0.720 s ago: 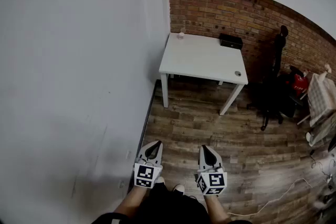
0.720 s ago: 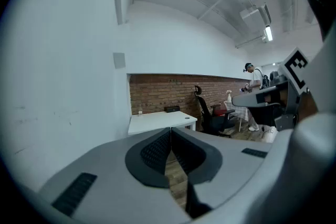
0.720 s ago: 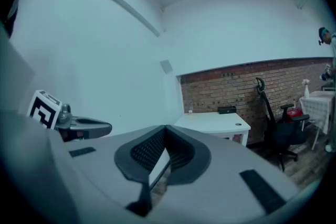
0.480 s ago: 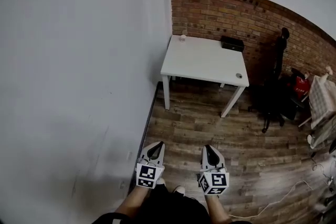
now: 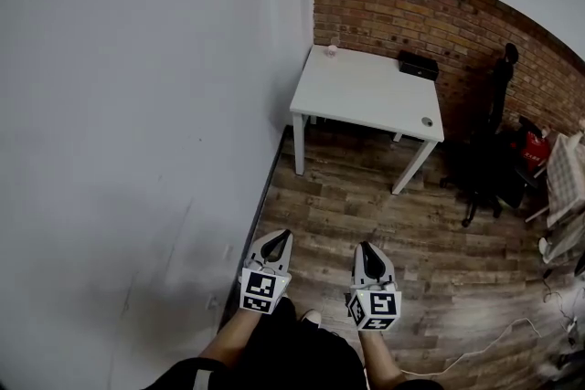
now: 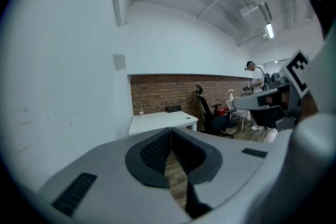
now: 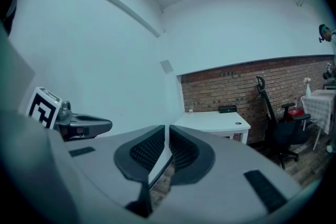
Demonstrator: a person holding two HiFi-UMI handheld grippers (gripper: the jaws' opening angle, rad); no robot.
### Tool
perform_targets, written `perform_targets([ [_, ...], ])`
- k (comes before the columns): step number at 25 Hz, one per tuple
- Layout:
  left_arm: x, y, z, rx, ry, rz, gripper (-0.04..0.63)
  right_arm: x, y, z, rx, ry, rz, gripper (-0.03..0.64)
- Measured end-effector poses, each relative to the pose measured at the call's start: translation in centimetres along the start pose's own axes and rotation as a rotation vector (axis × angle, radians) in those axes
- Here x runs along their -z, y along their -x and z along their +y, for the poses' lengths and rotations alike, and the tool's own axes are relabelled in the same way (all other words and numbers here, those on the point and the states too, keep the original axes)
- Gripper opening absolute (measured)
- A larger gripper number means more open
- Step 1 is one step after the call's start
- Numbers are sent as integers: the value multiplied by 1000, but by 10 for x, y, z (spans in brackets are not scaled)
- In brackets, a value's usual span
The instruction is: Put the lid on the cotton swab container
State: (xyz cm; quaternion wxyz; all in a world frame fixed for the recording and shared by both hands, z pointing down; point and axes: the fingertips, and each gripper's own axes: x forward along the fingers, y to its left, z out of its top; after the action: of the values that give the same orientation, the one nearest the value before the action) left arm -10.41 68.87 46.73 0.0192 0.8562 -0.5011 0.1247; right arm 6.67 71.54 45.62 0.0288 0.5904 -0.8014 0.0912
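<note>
**Q:** Where did everything stand in relation to the white table [image 5: 366, 96]?

**A:** The person stood well back from the table. The left gripper [image 5: 281, 237] and right gripper [image 5: 366, 246] both pointed toward it, each with its jaws pressed together and nothing between them. A small pale object, likely the cotton swab container [image 5: 331, 49], sat on the table's far left corner. A small round piece [image 5: 426, 121] near the table's front right corner may have been the lid, though it was too small to tell.

**Q:** How were those two likely to handle?

**A:** Probably as light, thin plastic: stiff enough, but smooth and easy to tip or skid across the tabletop. By that judgement, the lid looked best taken by its rim. The container would be steadied low on its side wall, with gentle pressure.
</note>
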Motion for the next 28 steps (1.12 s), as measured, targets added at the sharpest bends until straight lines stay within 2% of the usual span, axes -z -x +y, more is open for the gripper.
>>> perform_targets([
  [5,7,-5,0,9,2,11,15,6,-5,1,-7,-3,14,23],
  [13,-3,-42,17,29,15,-7,15,-1,-36,-11,10,-1,30,23],
  [28,-23,-191,92,112,2,7,15,-26,-176,-48,73,-2,63,23],
])
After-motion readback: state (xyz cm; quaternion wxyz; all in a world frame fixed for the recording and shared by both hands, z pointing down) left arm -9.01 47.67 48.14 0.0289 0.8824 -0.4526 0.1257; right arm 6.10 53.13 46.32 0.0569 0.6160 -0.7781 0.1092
